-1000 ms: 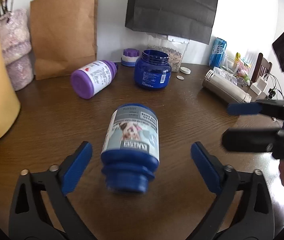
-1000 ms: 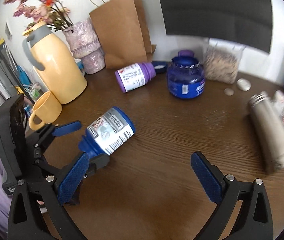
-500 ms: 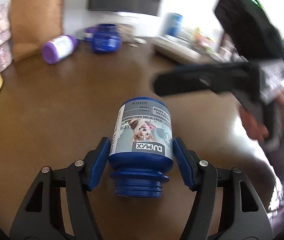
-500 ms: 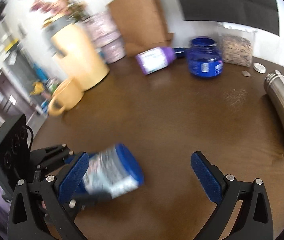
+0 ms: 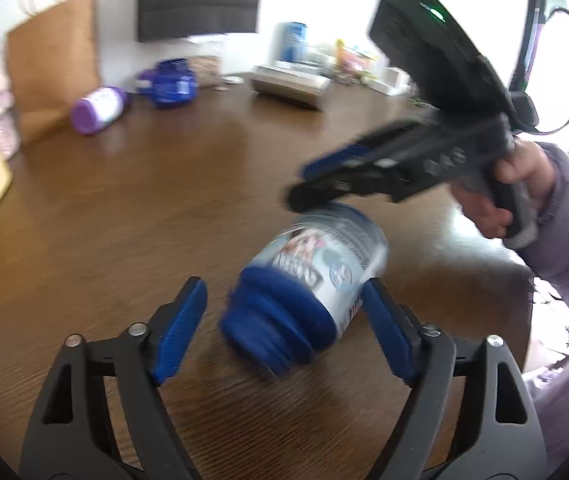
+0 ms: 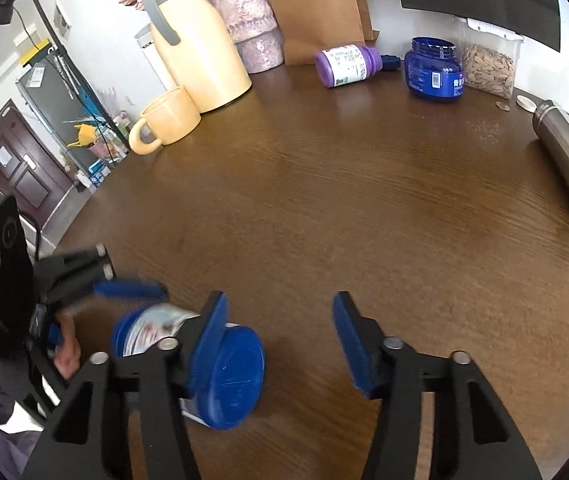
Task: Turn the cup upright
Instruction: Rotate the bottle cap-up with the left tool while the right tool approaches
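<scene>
The bottle point(image 5: 316, 280) lies tilted between the wide-spread left gripper point(image 5: 284, 328); the right gripper point(image 6: 280, 340), also spread wide, hovers just beside it.

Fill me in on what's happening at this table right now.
A person is working with a handheld gripper in each hand on a blue supplement bottle that lies tilted on the wooden table, blurred by motion. The left gripper is open, with its fingers on either side of the bottle. The right gripper is open too, with one finger against the bottle's base. The bottle is not upright.
</scene>
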{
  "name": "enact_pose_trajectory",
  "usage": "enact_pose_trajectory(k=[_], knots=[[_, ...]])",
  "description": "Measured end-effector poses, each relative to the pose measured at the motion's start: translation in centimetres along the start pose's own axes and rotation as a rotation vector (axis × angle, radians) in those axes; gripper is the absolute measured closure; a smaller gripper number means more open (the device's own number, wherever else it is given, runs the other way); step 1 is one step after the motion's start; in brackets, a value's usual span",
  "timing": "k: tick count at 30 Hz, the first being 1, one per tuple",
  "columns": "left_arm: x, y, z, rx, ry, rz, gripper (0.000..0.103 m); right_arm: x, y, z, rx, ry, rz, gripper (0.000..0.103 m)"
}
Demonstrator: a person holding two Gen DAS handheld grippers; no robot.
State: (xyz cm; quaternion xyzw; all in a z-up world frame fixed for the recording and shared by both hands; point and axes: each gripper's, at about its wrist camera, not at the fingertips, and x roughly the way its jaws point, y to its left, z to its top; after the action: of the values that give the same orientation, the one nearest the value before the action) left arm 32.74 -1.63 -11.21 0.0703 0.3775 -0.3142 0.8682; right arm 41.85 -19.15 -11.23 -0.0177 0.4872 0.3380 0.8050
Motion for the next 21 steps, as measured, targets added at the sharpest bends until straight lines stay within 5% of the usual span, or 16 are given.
enact_pose_trajectory(k=[7,10,13,15,18,20,21], knots=[[-2.0,2.6,-0.7,-0.166,-0.046,0.07,0.025,-0.8,1.6,-2.5,0.03,-0.017,0.05,0.048],[-2.1,3.7,-1.2,-0.36,0.001,0.034,0.025,-0.9,2.4,-3.3,0.051,-0.03,0.053,0.048],[-2.1,4.1,-2.2,-0.604,0.058,-0.114,0.025,-1.3,3.1,-3.9,0.067,-0.04,0.06,0.048],[-2.0,3.2,-2.2,-0.646,0.053,-0.163,0.025,-1.5,3.6,-4.1,0.072,-0.045,0.094,0.048],[-1.2,1.9,-1.6,-0.622,0.044,-0.129,0.024,-1.4,3.4,-4.2,0.101,-0.039,0.106,0.051],[-0.4,2.4,-1.7,-0.639,0.06,-0.128,0.04,-1.1,1.9,-4.5,0.176,-0.029,0.172,0.051],[0.2,2.9,-1.9,-0.661,0.089,-0.14,0.039,-1.1,1.4,-4.6,0.203,-0.027,0.218,0.052]])
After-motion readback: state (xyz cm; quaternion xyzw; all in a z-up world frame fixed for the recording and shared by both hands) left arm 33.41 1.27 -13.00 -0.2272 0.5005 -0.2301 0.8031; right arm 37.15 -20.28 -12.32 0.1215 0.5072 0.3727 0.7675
